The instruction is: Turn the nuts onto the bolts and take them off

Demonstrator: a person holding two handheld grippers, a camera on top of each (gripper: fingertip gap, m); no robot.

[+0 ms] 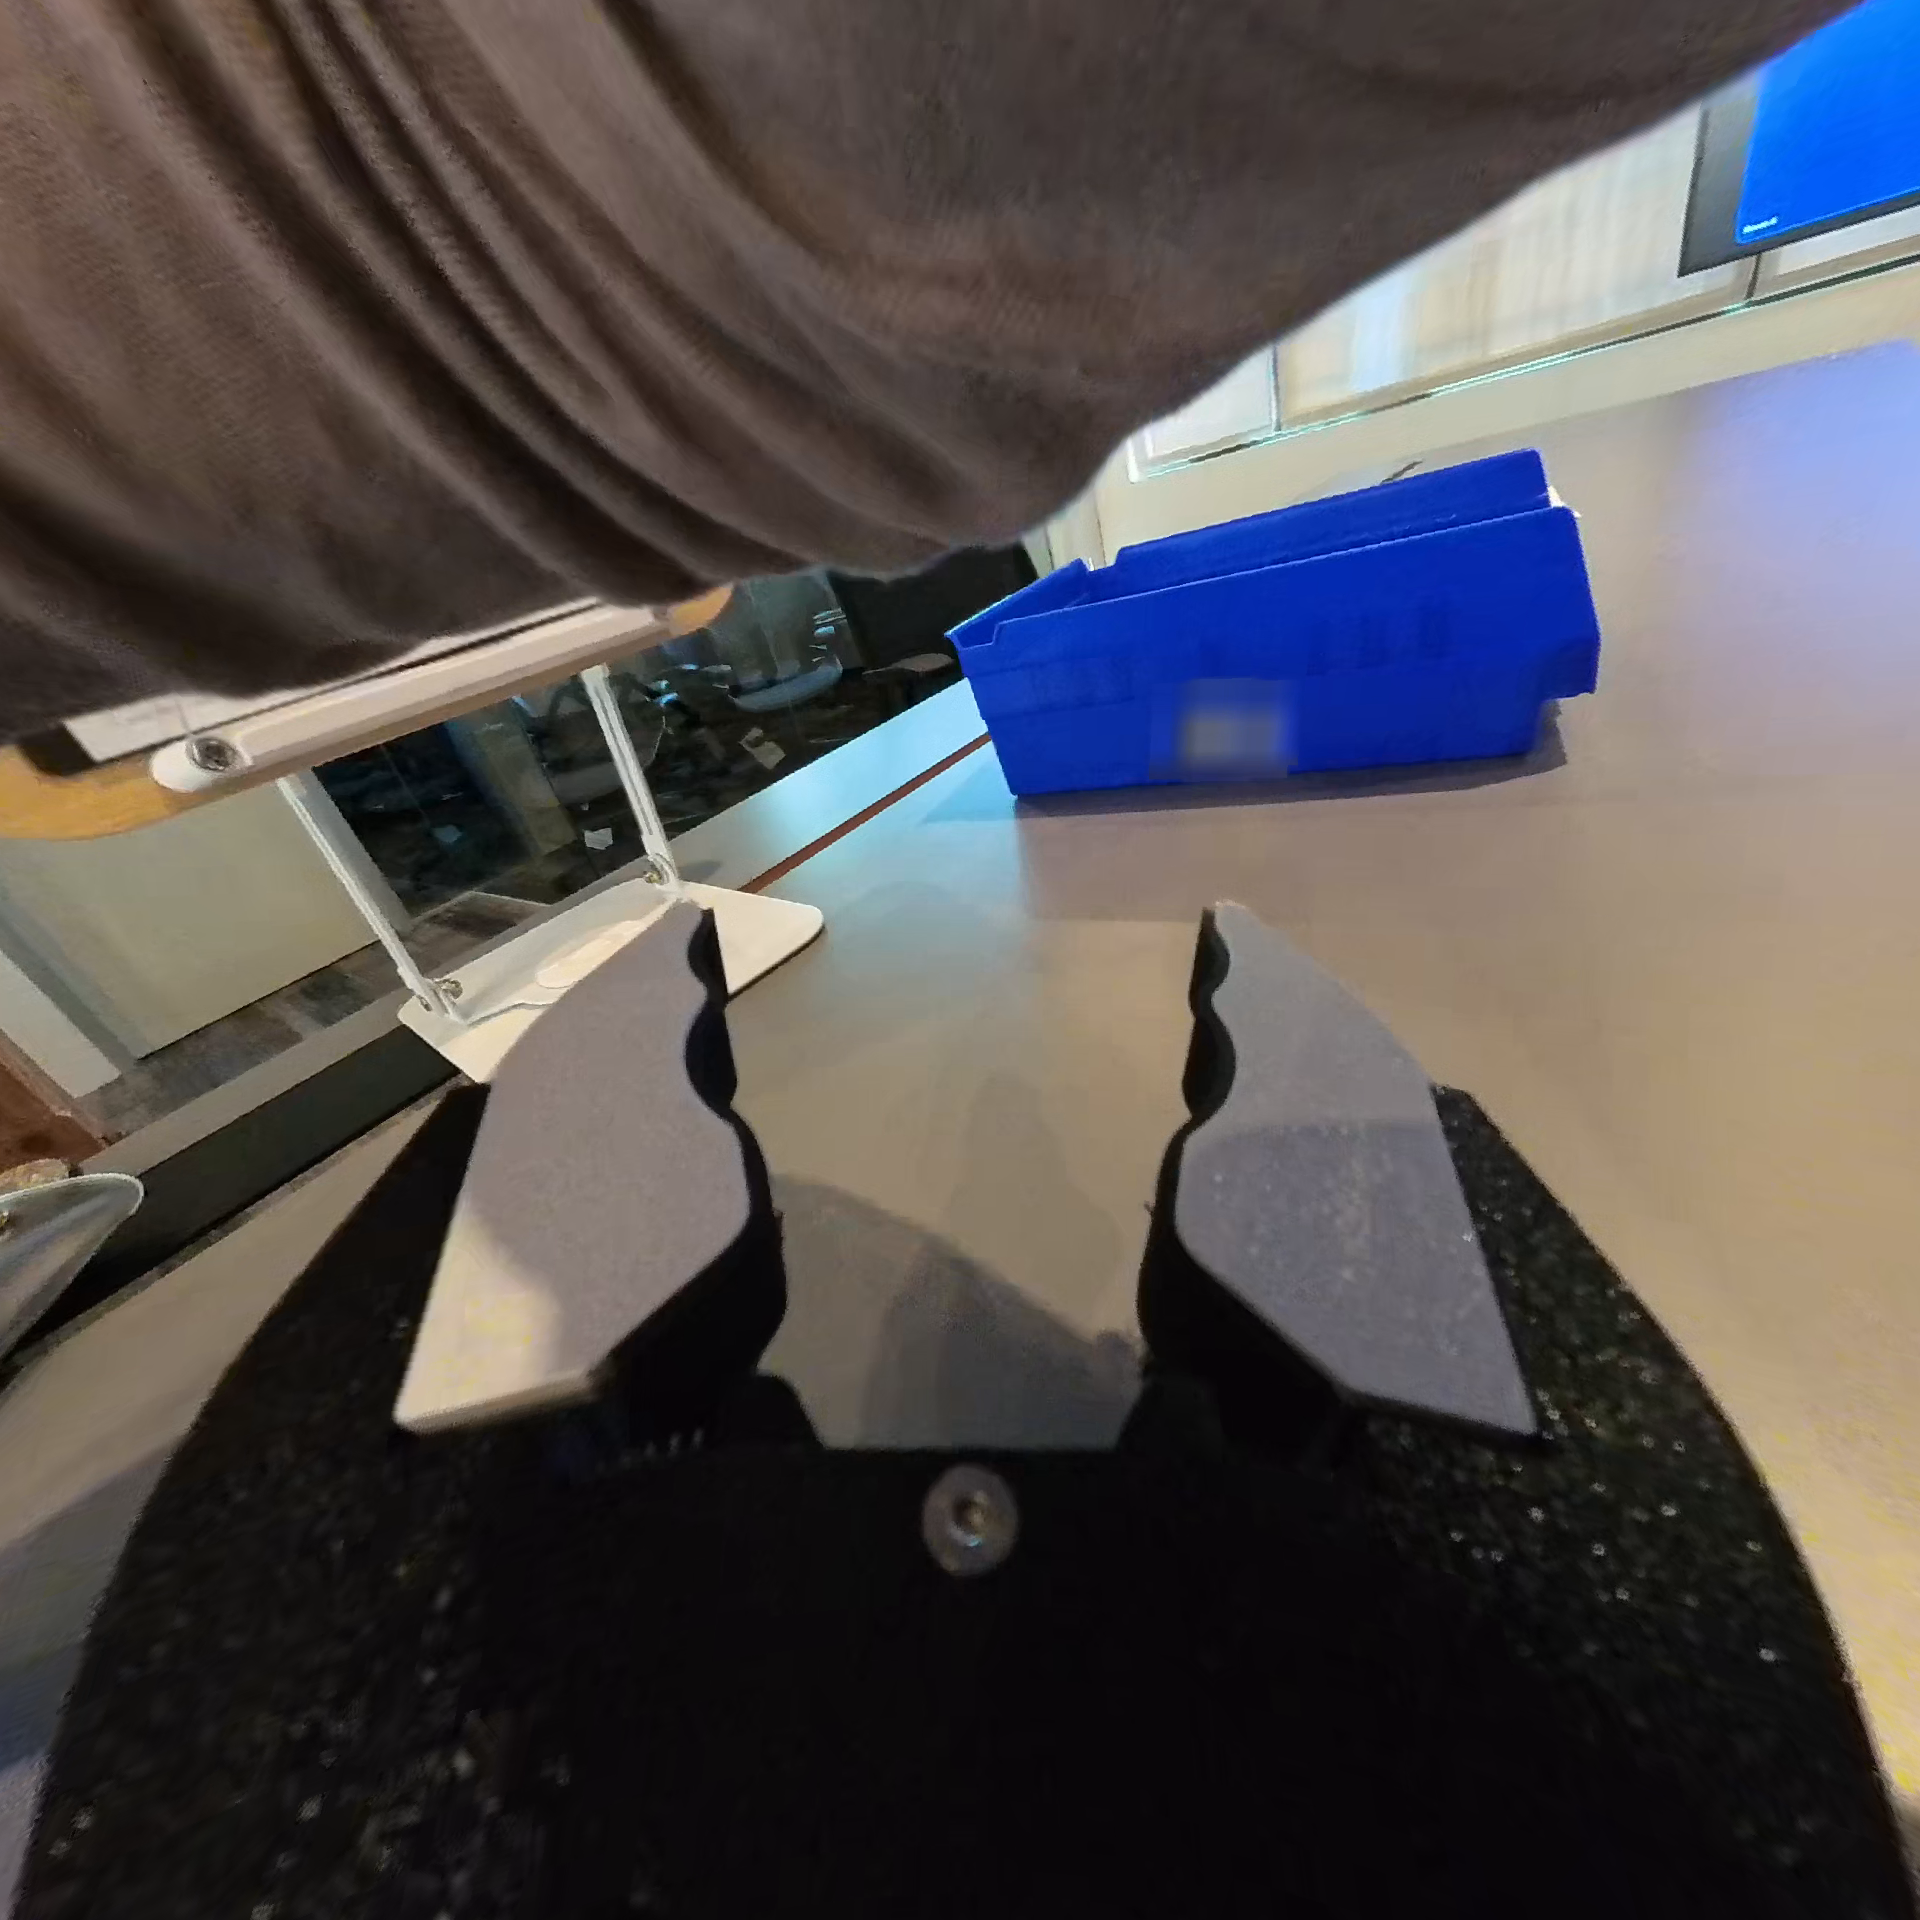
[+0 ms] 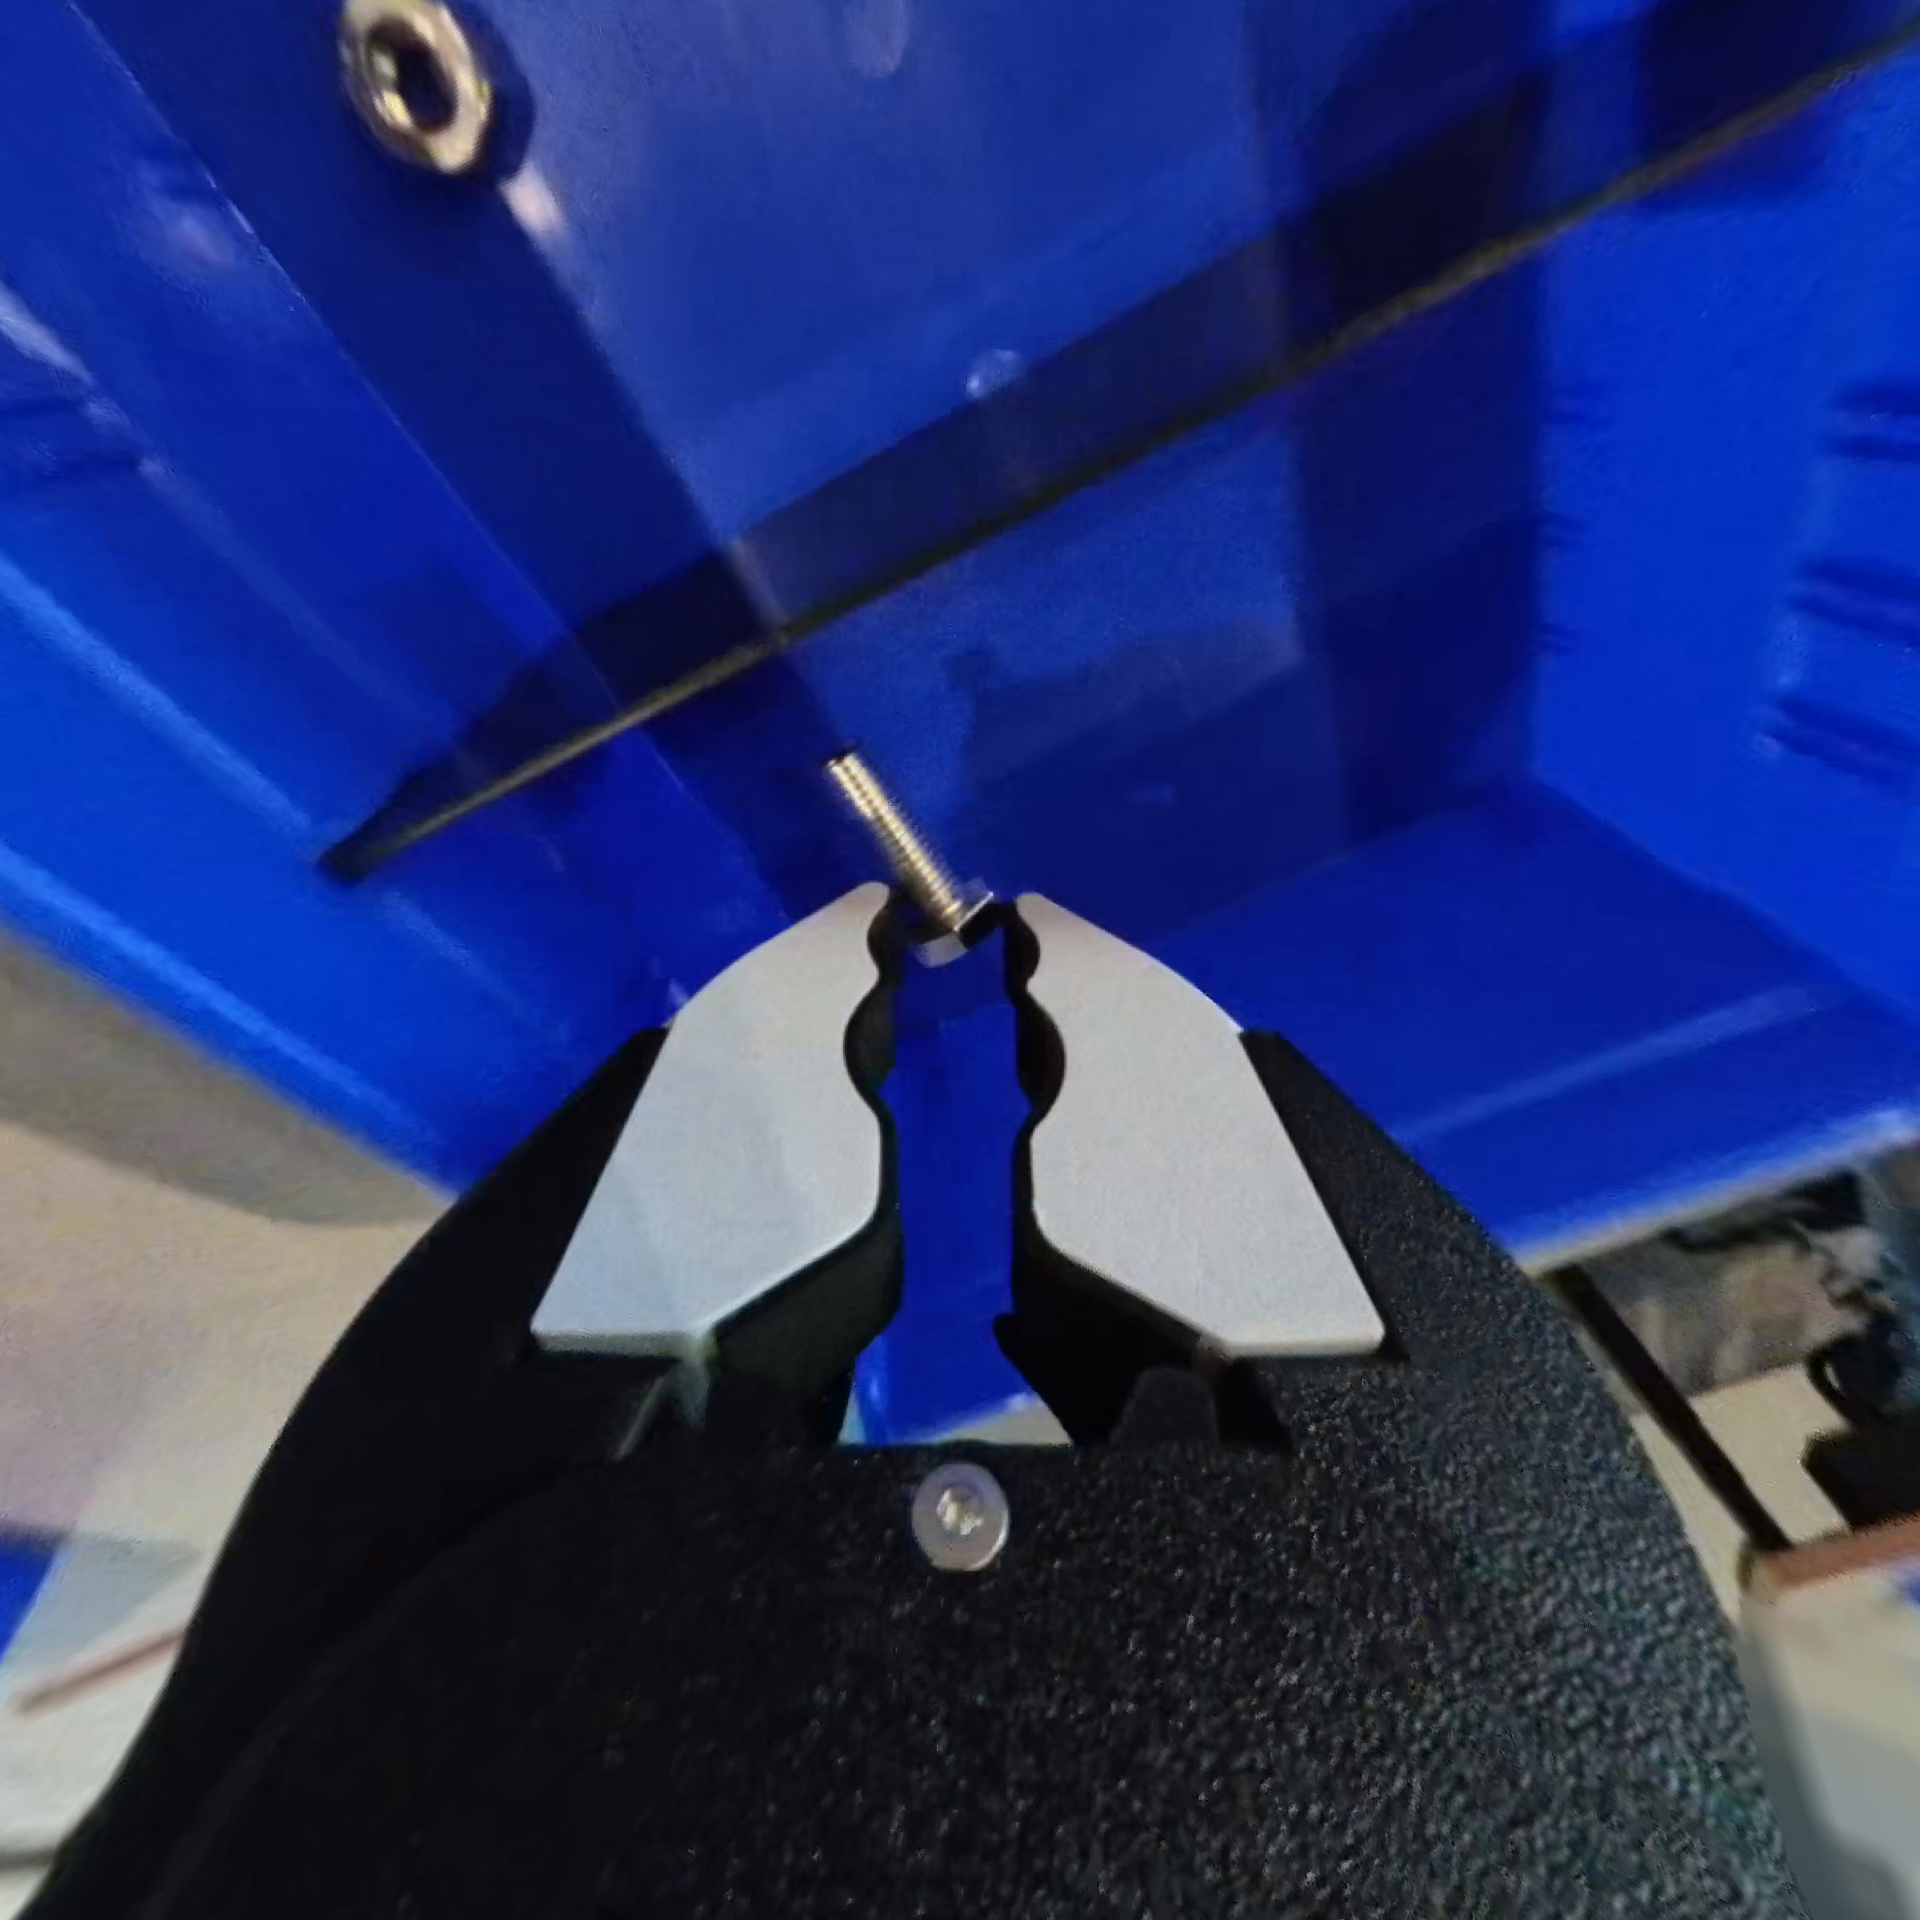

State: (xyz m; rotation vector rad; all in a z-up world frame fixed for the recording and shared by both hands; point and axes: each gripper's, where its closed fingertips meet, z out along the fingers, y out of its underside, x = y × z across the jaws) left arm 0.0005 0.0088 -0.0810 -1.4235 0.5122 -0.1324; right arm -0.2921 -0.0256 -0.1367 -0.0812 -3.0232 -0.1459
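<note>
Right gripper (image 2: 943,902) had a bolt (image 2: 902,850) pinched by its head at the tips inside the blue bin (image 2: 1558,935), left gripper (image 1: 954,920) wide open and empty, so grabbing that nut (image 2: 416,78) far ahead looked next

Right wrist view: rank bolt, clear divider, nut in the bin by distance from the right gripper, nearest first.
1. Bolt: head clamped at the right gripper tips, shaft pointing away.
2. Clear divider: crosses the blue bin just beyond the bolt.
3. Nut: far upper left, past the divider.
</note>
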